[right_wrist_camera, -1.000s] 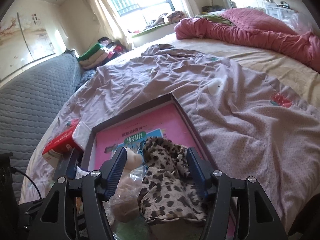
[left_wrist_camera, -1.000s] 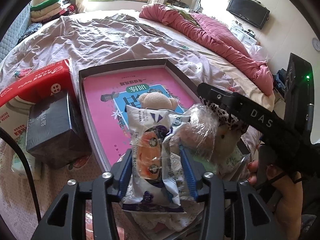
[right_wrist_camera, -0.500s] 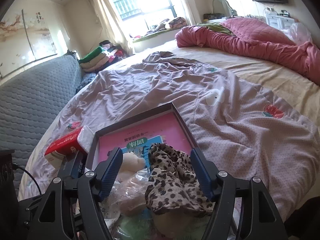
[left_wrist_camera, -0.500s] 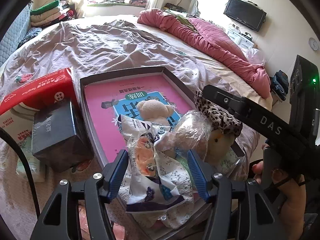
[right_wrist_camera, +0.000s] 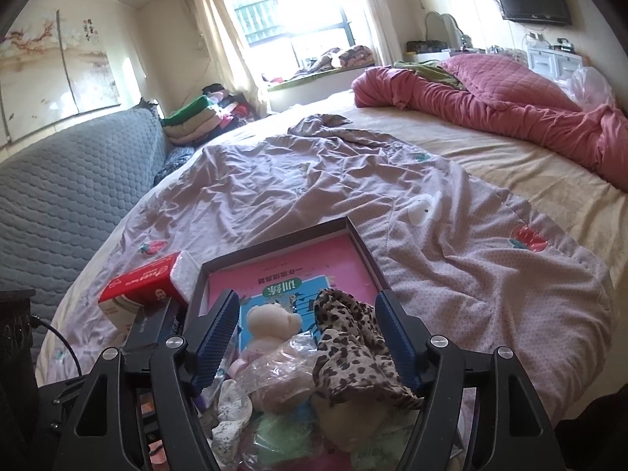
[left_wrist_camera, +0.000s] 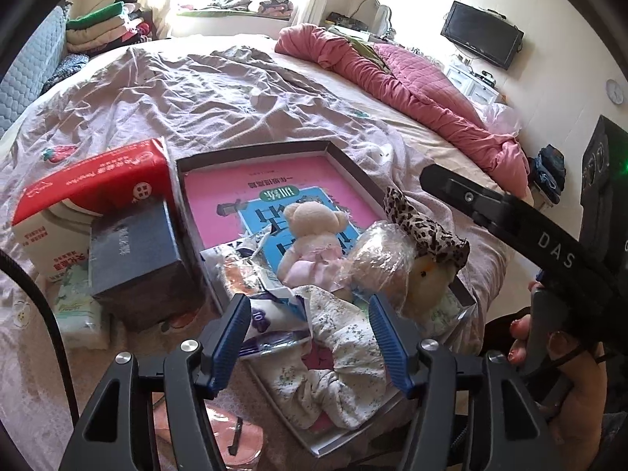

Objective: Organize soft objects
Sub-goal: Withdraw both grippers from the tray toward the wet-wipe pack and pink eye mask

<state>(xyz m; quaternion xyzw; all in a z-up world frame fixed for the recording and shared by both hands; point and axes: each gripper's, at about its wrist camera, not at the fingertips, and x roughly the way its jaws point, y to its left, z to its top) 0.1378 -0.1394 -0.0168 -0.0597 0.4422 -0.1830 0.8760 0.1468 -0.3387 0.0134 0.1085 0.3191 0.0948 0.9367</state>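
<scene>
Left claw (left_wrist_camera: 310, 337) opening, has dropped snack packet (left_wrist_camera: 271, 325) into tray (left_wrist_camera: 251, 149); right claw (right_wrist_camera: 308, 337) wide, empty, released leopard scrunchie (right_wrist_camera: 353, 345). 2 items placed.

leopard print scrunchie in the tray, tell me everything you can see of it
The leopard print scrunchie is soft, gathered fabric, tan with dark spots, crumpled into loose folds. It lies draped over the top of a pale yellow plush toy at the near right side of the shallow tray, beside a clear-wrapped bundle. It sits between the right gripper's blue pads, which do not press on it.
</scene>
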